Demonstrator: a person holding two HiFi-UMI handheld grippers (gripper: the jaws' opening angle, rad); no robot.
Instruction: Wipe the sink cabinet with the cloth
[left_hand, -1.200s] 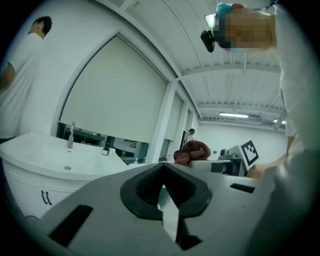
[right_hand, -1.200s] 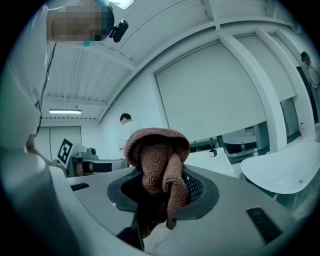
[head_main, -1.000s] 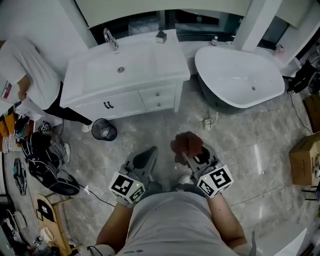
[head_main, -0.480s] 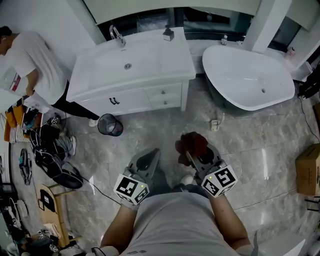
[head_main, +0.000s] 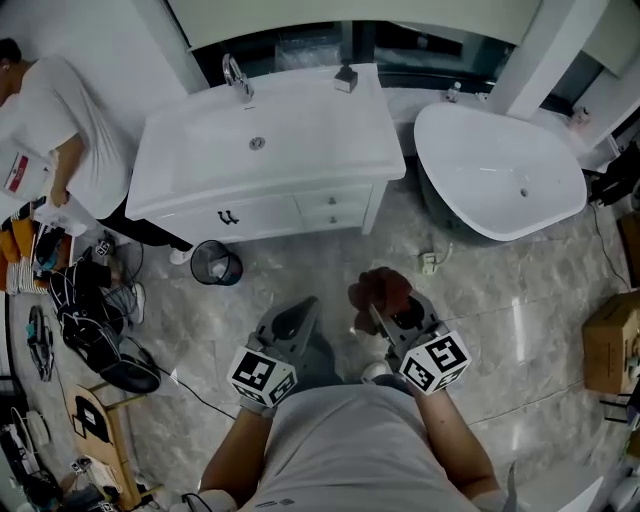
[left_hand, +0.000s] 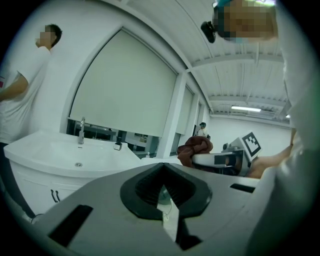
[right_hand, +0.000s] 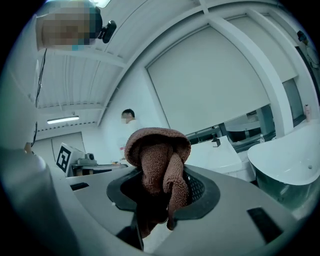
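Note:
The white sink cabinet (head_main: 262, 165) stands ahead across the floor, with a faucet (head_main: 234, 76) at its back and drawers (head_main: 330, 209) in front. It also shows at the left of the left gripper view as the sink cabinet (left_hand: 55, 160). A brown cloth (head_main: 380, 291) is bunched in my right gripper (head_main: 388, 308), which is shut on it; the cloth (right_hand: 159, 165) fills the jaws in the right gripper view. My left gripper (head_main: 290, 322) is held beside it, shut and holding nothing. Both grippers hang close to my body, well short of the cabinet.
A white bathtub (head_main: 500, 170) sits right of the cabinet. A small black bin (head_main: 215, 264) stands on the marble floor by the cabinet's left front. A person in a white shirt (head_main: 50, 130) bends at the far left over cables and gear (head_main: 90, 320). A cardboard box (head_main: 610, 345) is at the right edge.
The view has shifted so the cabinet and bathtub sit slightly differently in frame. Both grippers keep their places near my body, the cloth still held in the right one.

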